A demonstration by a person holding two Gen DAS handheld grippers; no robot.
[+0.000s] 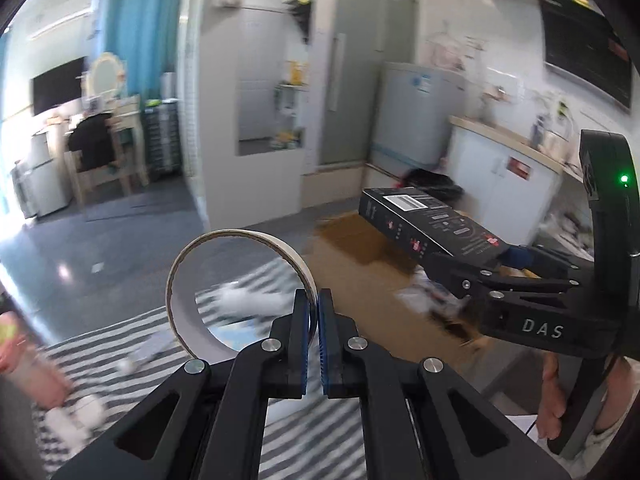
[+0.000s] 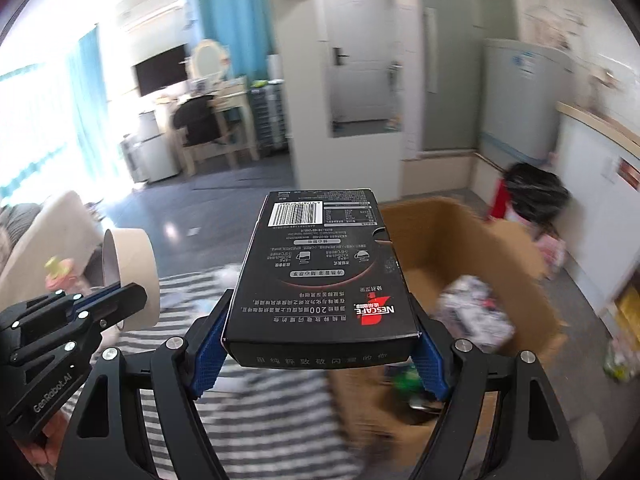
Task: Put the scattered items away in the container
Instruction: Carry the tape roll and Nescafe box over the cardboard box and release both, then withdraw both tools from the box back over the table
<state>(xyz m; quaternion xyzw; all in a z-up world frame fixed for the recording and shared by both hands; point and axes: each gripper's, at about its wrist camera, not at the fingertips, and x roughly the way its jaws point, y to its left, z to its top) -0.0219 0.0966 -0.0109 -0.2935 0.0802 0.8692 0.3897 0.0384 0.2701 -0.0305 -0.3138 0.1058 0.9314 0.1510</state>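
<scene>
My left gripper [image 1: 319,312] is shut on the wall of a tape roll [image 1: 240,248], a cardboard ring that stands up in the air left of its fingers. In the right wrist view the same tape roll [image 2: 134,268] and left gripper [image 2: 132,294] hang at the left. My right gripper [image 2: 320,344] is shut on a black Nescafe box [image 2: 320,272], its blue pads pressed on the box's two long sides. The left wrist view shows that box [image 1: 424,220] held above the open cardboard box [image 1: 360,248]. The cardboard box [image 2: 480,240] holds several packets.
A grey-and-white striped rug [image 1: 280,432] lies below both grippers with white scraps [image 1: 248,300] on it. A black bin bag [image 2: 536,192] stands behind the cardboard box beside a white cabinet [image 2: 592,200]. A beige sofa [image 2: 48,240] is at the left.
</scene>
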